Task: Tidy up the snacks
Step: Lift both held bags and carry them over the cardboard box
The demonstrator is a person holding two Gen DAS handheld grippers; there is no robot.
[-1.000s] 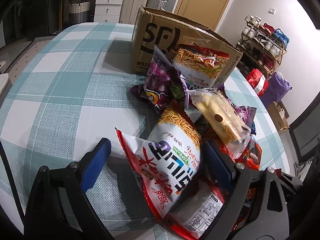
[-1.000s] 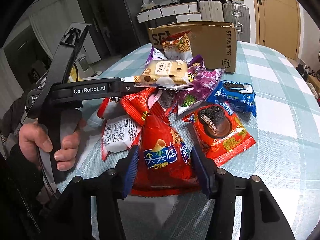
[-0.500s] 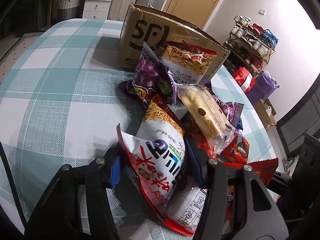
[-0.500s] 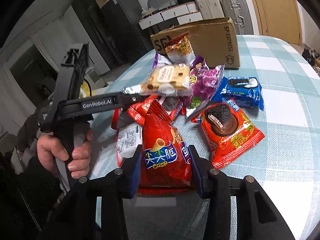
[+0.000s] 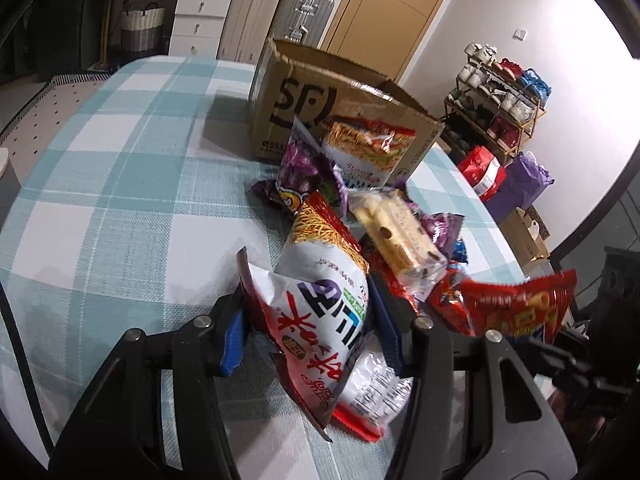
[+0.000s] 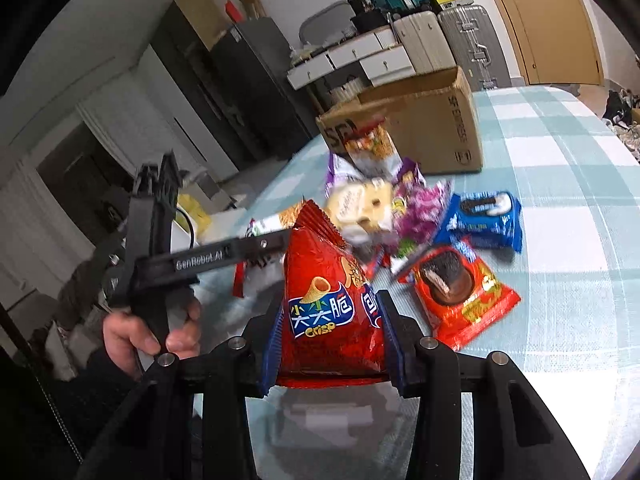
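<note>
Nearest the left camera, the left gripper (image 5: 308, 332) is now pinching the white and red noodle-snack bag (image 5: 320, 312); a second ago its blue pads were standing wide on either side of that bag, and they are closing the last little bit onto its crinkled sides. The bag is tilting up off the checked tablecloth (image 5: 120, 184), its lower corner hanging over a white packet (image 5: 376, 384) lying beneath it.

The right gripper (image 6: 328, 340) is pressing tight on the red Crisp bag (image 6: 328, 300), which was resting on the cloth a second ago and is now being carried clear of it (its shadow is showing on the cloth below). In the left view that same red bag is floating at the right edge.

Both grips being made, I judge the pick-up stage done for these two and the carry toward a sorting place beginning.

Farther out, the rest of the pile is lying where it was: a yellow biscuit pack (image 5: 400, 236), a purple bag (image 5: 300, 168), a red cookie packet (image 6: 460, 292) and a blue cookie packet (image 6: 484, 216), with another noodle bag (image 5: 364, 148) leaning against the open cardboard box (image 5: 320, 104) at the far end, probably the destination.
</note>
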